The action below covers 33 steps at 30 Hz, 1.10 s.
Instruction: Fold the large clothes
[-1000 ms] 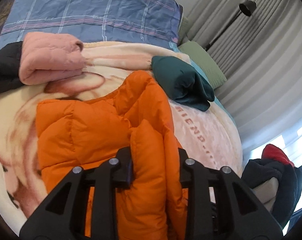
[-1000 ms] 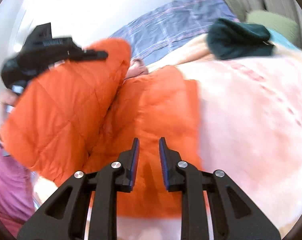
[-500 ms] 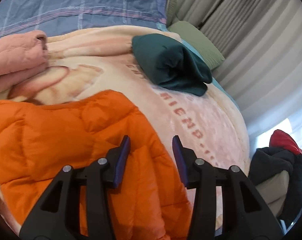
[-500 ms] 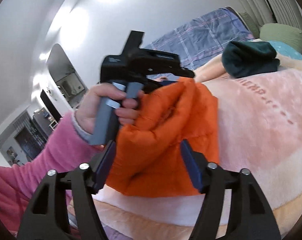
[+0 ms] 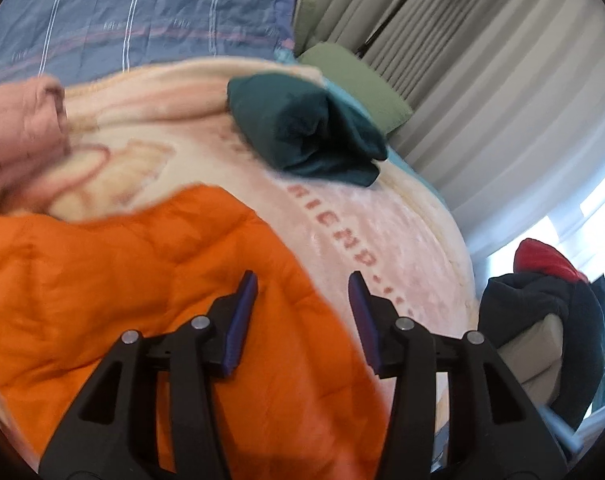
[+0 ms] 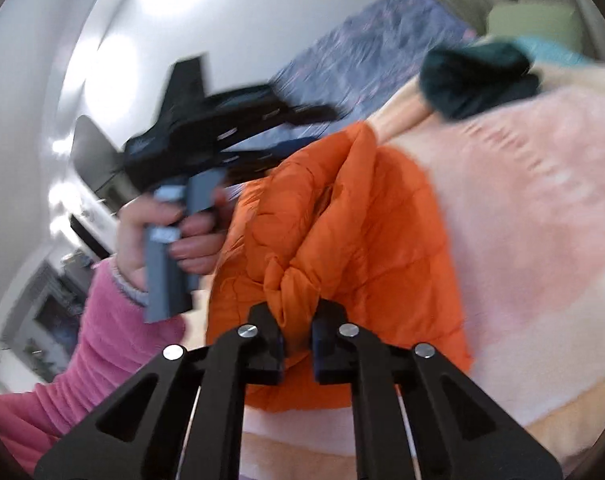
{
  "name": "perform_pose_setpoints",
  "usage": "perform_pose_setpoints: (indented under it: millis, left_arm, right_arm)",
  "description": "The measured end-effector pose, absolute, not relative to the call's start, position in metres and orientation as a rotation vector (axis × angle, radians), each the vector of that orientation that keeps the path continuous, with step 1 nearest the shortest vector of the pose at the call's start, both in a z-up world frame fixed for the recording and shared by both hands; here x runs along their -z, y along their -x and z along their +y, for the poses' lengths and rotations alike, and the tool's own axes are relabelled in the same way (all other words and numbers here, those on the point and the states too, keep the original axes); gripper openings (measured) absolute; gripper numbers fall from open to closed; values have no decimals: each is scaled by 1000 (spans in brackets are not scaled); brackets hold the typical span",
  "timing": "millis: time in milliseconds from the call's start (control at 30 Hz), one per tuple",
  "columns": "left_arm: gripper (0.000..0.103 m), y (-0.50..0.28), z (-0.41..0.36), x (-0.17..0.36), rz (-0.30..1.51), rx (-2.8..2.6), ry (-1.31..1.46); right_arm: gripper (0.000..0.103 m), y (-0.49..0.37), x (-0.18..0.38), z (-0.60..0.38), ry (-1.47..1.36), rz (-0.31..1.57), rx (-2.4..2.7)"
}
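An orange puffer jacket (image 5: pixel 134 280) lies on the pink blanket of the bed (image 5: pixel 402 220). My left gripper (image 5: pixel 302 312) is open and empty just above the jacket's right edge. In the right wrist view my right gripper (image 6: pixel 296 328) is shut on a bunched fold of the orange jacket (image 6: pixel 342 232) at its near edge. The left gripper (image 6: pixel 222 128) also shows there, blurred, held in a hand with a pink sleeve above the jacket's left side.
A folded dark green garment (image 5: pixel 306 128) and a folded pink quilted garment (image 5: pixel 18 128) lie farther up the bed. A blue plaid cover (image 5: pixel 134 12) and a green pillow (image 5: pixel 354 84) are behind. Dark and red clothes (image 5: pixel 542 292) lie on a chair at the right, by grey curtains.
My left gripper let go of the orange jacket, opened and now hovers above it. My right gripper opened wide, then shut on a fold of the jacket's near edge.
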State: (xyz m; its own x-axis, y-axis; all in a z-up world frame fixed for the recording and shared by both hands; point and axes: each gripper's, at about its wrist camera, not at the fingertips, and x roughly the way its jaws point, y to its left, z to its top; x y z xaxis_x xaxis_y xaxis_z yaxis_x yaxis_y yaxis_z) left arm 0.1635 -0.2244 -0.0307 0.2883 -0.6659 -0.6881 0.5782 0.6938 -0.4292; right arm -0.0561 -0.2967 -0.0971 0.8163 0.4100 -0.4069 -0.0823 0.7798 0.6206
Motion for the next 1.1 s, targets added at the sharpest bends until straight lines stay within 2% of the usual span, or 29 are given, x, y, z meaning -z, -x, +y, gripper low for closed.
perform_pose_setpoints:
  millis: [167, 267, 300, 333, 500, 667, 833, 867, 900, 933, 1000, 1100]
  left_arm:
    - [46, -145, -198, 0, 820, 832, 2]
    - [30, -140, -198, 13, 843, 846, -44]
    - [25, -139, -201, 25, 872, 851, -66]
    - [24, -139, -204, 35, 893, 853, -80]
    - [23, -138, -212, 67, 901, 837, -118]
    - [25, -141, -211, 71, 895, 863, -95]
    - [25, -136, -225, 81, 884, 882, -112]
    - [26, -135, -228, 83, 879, 878, -128]
    - [26, -136, -230, 85, 876, 875, -137]
    - [26, -136, -232, 87, 878, 872, -144]
    - [26, -138, -234, 92, 885, 869, -146]
    - [26, -140, -238, 98, 894, 880, -148]
  right_arm:
    - [11, 56, 134, -315, -718, 623, -239]
    - [15, 52, 146, -314, -728, 648, -210]
    - [21, 52, 147, -314, -724, 656, -203]
    - [29, 53, 147, -314, -718, 659, -199]
    - [38, 67, 134, -333, -713, 569, -182]
    - [39, 69, 105, -328, -622, 486, -191]
    - [42, 55, 99, -288, -392, 540, -118]
    - [41, 47, 109, -287, -371, 587, -54]
    - [32, 40, 120, -290, -392, 622, -37]
    - [29, 35, 133, -295, -446, 657, -42]
    - [27, 33, 153, -303, -538, 694, -44]
    - [27, 33, 159, -297, -511, 706, -13]
